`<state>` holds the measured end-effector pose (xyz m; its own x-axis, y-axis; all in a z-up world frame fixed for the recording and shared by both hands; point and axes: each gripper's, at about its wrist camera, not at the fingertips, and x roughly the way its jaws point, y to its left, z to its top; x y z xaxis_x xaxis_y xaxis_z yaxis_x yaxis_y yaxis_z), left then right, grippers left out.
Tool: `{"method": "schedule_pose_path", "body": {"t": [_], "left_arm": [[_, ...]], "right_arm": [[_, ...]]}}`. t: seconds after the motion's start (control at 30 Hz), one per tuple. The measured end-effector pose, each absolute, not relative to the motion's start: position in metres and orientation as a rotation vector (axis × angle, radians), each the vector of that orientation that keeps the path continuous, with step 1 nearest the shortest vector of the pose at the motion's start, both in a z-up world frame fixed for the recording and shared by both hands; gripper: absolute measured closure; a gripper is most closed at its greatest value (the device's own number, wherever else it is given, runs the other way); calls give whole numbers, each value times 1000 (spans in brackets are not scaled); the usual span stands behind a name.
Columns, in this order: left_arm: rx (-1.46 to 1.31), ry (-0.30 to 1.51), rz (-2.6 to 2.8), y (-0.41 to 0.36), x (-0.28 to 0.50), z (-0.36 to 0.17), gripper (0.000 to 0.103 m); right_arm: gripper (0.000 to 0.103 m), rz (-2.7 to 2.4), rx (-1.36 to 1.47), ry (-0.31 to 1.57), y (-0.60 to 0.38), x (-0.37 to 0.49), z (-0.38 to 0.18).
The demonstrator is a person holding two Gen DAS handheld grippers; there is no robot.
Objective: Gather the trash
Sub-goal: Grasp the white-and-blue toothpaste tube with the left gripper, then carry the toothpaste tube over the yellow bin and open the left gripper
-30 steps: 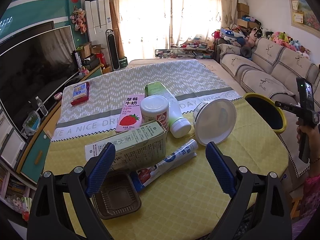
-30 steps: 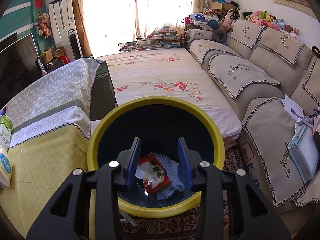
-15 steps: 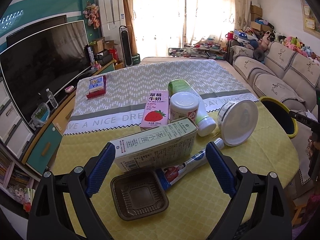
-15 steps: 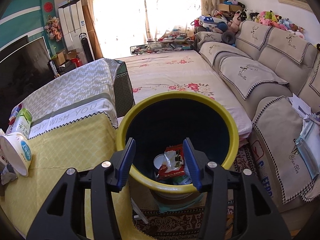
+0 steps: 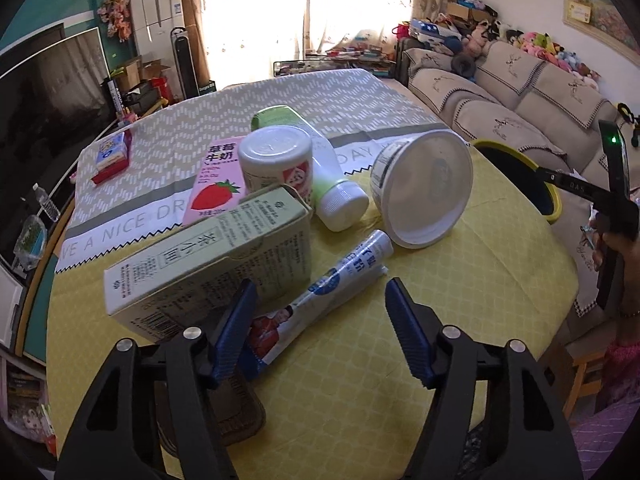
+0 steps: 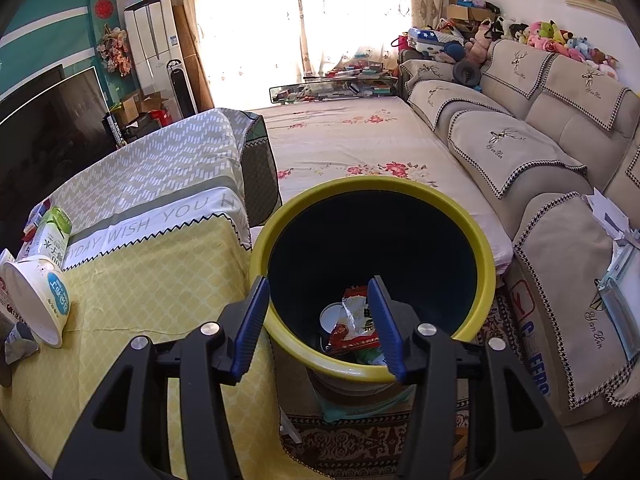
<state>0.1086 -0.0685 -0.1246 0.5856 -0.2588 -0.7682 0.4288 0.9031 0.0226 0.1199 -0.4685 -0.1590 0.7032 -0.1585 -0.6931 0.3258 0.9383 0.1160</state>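
Note:
Trash lies on the yellow tablecloth: a toothpaste tube (image 5: 320,292), a green tea carton (image 5: 212,264), a tipped white cup (image 5: 424,188), a white jar (image 5: 276,160), a green bottle (image 5: 320,168), a pink strawberry milk box (image 5: 216,184) and a brown tray (image 5: 224,412). My left gripper (image 5: 320,332) is open, low over the tube's printed end. My right gripper (image 6: 318,324) is open and empty above the near rim of the yellow-rimmed bin (image 6: 476,240), which holds a red wrapper (image 6: 354,330). The bin (image 5: 548,196) also shows at the table's right edge.
A sofa (image 6: 540,152) stands right of the bin and a flowered bed (image 6: 360,140) behind it. A TV (image 5: 44,120) stands to the left. A small red box (image 5: 112,156) lies on the far grey cloth. The white cup (image 6: 36,300) lies left of the right gripper.
My left gripper has come forward and down toward the toothpaste tube, its jaws narrower. My right gripper has let the red wrapper drop into the bin, opened and pulled back to the left.

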Motion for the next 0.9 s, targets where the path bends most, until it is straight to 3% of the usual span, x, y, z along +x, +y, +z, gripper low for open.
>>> {"method": "schedule_pose_path", "body": {"t": [0.47, 0.63, 0.9], "left_arm": [[346, 916, -441, -94, 129, -150, 41], [315, 965, -466, -95, 134, -158, 60], [251, 988, -496, -88, 135, -158, 82]], "right_arm": [[52, -262, 247, 763, -470, 125, -166], [52, -263, 249, 767, -472, 125, -167], [51, -255, 260, 766, -473, 124, -167]]}}
